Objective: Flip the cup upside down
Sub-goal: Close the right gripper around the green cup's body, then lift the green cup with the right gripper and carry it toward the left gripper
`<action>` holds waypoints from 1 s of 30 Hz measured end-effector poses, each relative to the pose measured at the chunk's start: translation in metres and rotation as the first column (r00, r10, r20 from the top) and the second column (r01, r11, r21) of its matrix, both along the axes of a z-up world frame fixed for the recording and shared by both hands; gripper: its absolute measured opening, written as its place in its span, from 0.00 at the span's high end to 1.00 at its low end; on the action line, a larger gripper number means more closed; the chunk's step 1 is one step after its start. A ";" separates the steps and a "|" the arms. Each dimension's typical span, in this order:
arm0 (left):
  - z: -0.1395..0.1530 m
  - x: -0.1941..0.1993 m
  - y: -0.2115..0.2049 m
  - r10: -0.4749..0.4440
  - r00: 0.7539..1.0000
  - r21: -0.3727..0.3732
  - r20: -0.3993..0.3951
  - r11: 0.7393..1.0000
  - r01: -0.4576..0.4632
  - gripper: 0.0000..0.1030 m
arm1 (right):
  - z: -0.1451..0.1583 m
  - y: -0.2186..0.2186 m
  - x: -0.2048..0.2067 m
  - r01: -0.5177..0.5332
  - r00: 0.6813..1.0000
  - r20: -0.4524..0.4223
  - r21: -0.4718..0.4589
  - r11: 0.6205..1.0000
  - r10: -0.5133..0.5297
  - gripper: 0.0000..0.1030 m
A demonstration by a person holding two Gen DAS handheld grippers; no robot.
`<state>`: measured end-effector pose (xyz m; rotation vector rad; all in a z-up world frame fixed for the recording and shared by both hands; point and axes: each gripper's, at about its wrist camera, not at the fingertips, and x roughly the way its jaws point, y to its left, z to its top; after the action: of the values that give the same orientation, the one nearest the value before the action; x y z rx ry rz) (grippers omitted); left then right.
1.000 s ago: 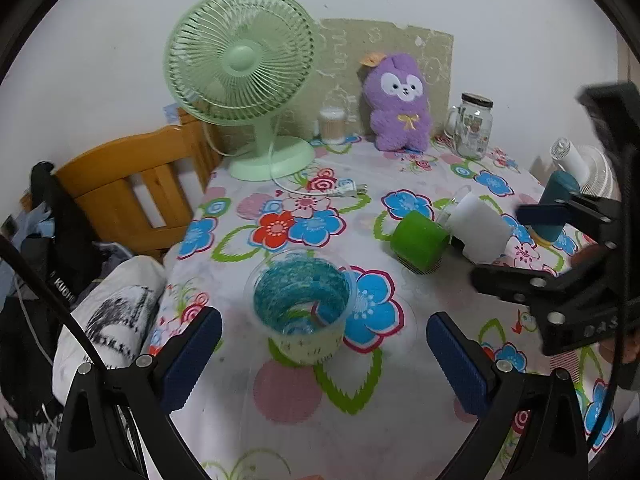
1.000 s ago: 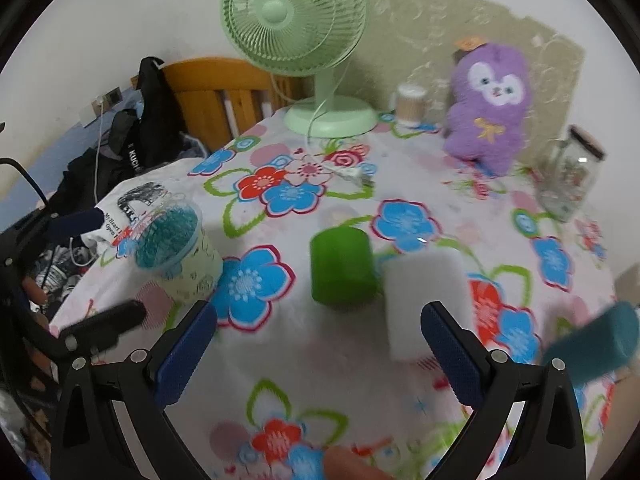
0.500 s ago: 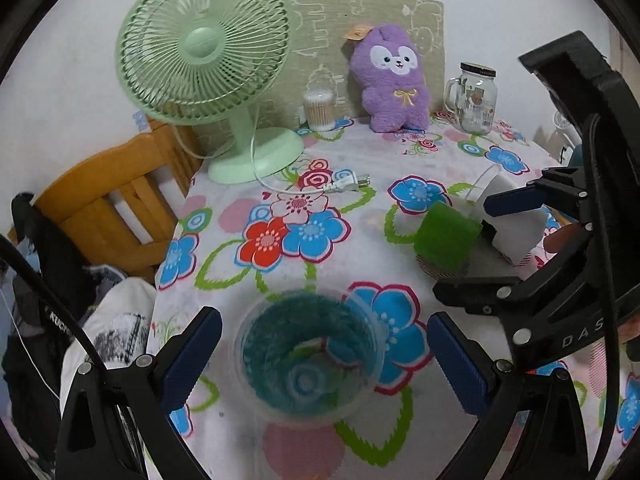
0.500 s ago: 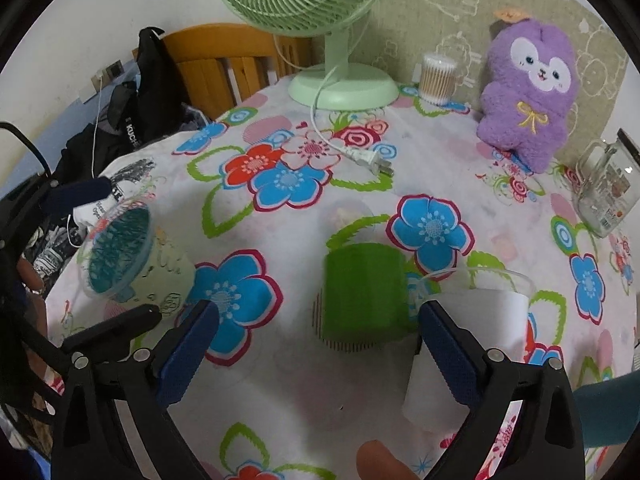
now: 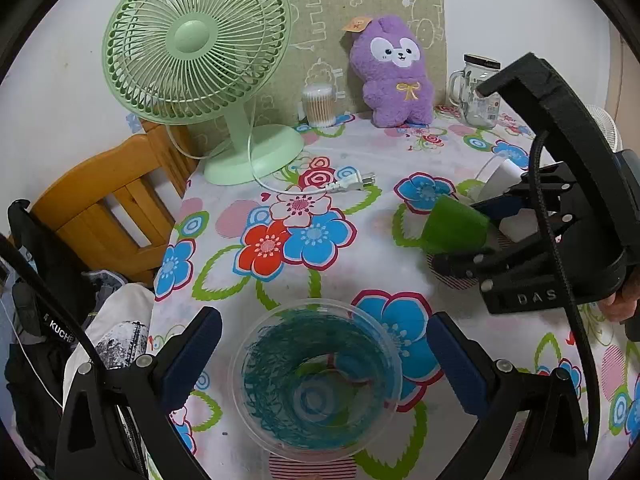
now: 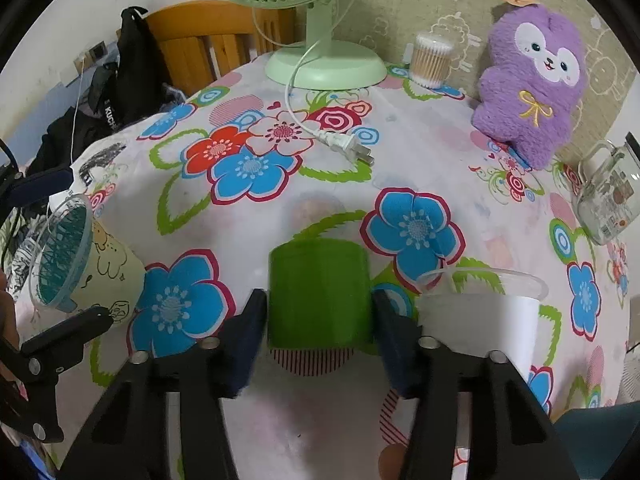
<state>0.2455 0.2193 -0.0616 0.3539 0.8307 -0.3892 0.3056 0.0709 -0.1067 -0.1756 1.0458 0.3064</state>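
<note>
right gripper [image 6: 320, 320] clamped on the green cup [image 6: 318, 292], fingers touching both its sides | green cup upright on the floral tablecloth [image 6: 280, 208], beside a white cup [image 6: 480, 320] | left gripper [image 5: 324, 356] spread wide around a teal-scribbled clear cup [image 5: 316, 376], not touching
</note>
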 end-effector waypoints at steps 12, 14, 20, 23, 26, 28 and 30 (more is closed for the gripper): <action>0.013 -0.011 0.005 0.003 1.000 -0.035 0.004 0.999 -0.003 0.00 | 0.028 0.000 -0.029 -0.001 0.999 0.049 0.051 0.999 -0.002 0.47; 0.017 -0.016 0.005 0.000 1.000 -0.046 0.001 0.999 0.000 0.00 | 0.035 0.002 -0.040 -0.014 0.998 0.064 0.056 0.998 0.010 0.47; 0.028 -0.044 0.002 -0.025 1.000 -0.054 0.006 0.998 0.025 0.00 | 0.050 0.010 -0.080 -0.064 0.994 0.088 0.065 0.996 0.058 0.47; 0.030 -0.061 0.002 -0.037 0.999 -0.055 0.000 0.998 0.037 0.00 | 0.053 0.013 -0.105 -0.081 0.993 0.090 0.075 0.994 0.074 0.47; 0.031 -0.081 0.004 -0.033 0.999 -0.076 -0.012 0.997 0.032 0.00 | 0.054 0.014 -0.128 -0.087 0.992 0.100 0.077 0.993 0.079 0.47; 0.029 -0.096 0.006 -0.025 1.000 -0.086 -0.018 0.996 0.023 0.00 | 0.052 0.014 -0.143 -0.089 0.992 0.097 0.083 0.993 0.081 0.47; 0.028 -0.109 0.009 -0.018 1.000 -0.097 -0.023 0.995 0.016 0.00 | 0.050 0.013 -0.156 -0.095 0.992 0.095 0.089 0.991 0.086 0.47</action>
<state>0.1370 0.2285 -0.0332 0.2669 0.8293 -0.4489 0.1498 0.0841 -0.0564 -0.1513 0.9325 0.4251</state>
